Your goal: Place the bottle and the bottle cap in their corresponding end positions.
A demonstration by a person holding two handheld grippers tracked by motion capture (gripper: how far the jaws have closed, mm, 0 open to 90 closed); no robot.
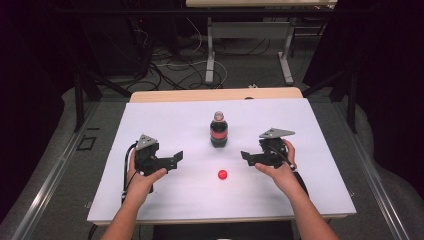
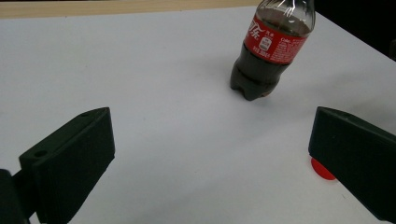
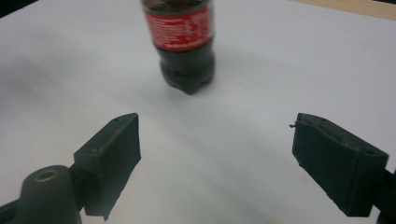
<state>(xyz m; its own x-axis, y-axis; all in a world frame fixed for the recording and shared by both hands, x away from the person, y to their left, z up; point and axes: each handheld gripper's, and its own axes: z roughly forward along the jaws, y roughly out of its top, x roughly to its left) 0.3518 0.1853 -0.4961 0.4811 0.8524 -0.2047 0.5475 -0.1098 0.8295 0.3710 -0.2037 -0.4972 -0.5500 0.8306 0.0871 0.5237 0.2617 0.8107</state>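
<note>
Cola bottle [image 1: 218, 129] upright mid-bench, uncapped; red cap [image 1: 222, 174] lying apart in front (unscrewing looks done, nothing left unless recapping). Left gripper [image 1: 176, 157] and right gripper [image 1: 245, 156] flanking, fingers spread wide, gripping nothing. White bench [image 1: 310, 165], dark room behind, cables on floor [image 1: 175, 67].

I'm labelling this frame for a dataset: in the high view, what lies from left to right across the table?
Left gripper → cola bottle and red cap, nearly level in that order → right gripper.
</note>
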